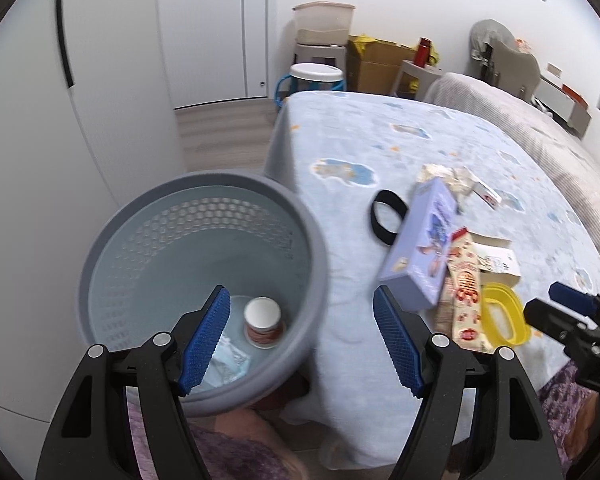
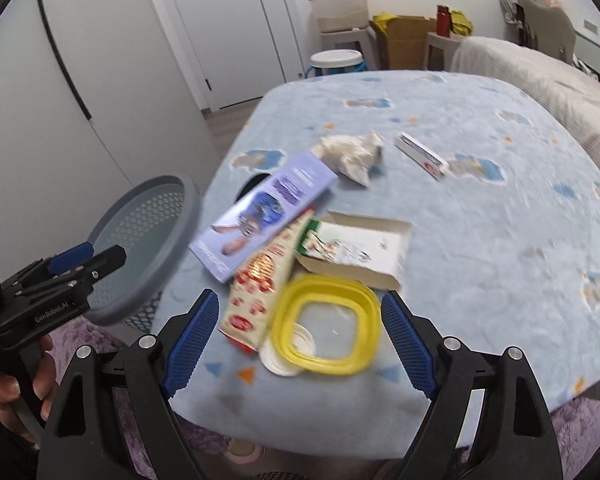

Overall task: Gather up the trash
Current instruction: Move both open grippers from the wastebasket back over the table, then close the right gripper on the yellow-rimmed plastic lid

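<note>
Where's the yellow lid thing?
The yellow lid lies on the blue bedspread near its front edge, in the right wrist view between the open jaws, overlapping a small white lid, beside the red snack packet.

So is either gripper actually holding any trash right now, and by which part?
Nothing is held. The left gripper is open over the grey bin; the right gripper is open above the yellow lid, not touching it.
</note>
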{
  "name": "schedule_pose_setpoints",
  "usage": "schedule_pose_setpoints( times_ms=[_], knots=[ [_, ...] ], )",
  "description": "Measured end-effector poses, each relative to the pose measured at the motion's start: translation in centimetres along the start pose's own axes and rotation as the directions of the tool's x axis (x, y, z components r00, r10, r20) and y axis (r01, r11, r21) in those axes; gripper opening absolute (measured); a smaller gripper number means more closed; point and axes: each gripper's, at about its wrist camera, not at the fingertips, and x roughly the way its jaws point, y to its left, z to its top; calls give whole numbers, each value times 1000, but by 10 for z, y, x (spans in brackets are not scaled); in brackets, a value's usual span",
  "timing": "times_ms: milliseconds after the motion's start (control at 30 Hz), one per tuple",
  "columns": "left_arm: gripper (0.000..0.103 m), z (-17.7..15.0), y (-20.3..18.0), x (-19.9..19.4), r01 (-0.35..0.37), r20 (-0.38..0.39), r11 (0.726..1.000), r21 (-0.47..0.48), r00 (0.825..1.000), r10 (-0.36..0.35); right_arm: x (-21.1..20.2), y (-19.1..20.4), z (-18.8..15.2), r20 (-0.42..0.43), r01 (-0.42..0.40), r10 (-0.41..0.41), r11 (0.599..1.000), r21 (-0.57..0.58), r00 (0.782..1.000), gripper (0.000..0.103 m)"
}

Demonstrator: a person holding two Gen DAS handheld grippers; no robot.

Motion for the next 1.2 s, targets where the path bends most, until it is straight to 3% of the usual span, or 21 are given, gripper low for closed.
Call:
schedule_pose_setpoints(
  times_ms=[200, 533, 900, 1000, 1067, 1200],
  knots=[
    [71, -6, -20, 4, 18, -21, 1000, 25, 1000, -17, 8, -18, -12, -35, -6, 7, 999, 40, 999, 82],
    [71, -10, -32, 5, 13, -30, 999, 45, 1000, -11, 32, -16, -10, -86, -48, 53, 997, 57, 995, 83],
    [71, -10, -40, 8, 21, -42, 998, 62, 999, -18, 50, -15, -8, -131, -16, 21, 999, 42, 991, 84],
    [71, -10, -43, 9, 26, -45, 997, 67, 999, -23, 50, -16, -7, -127, -16, 21, 999, 40, 992, 79],
    [71, -11, -44, 10, 31, -51, 997, 68, 998, -27, 50, -17, -7, -127, -9, 13, 999, 34, 992, 70],
    [71, -12, -47, 11, 43, -62, 996, 72, 997, -39, 49, -18, -8, -124, -19, 23, 999, 37, 992, 70]
  ],
)
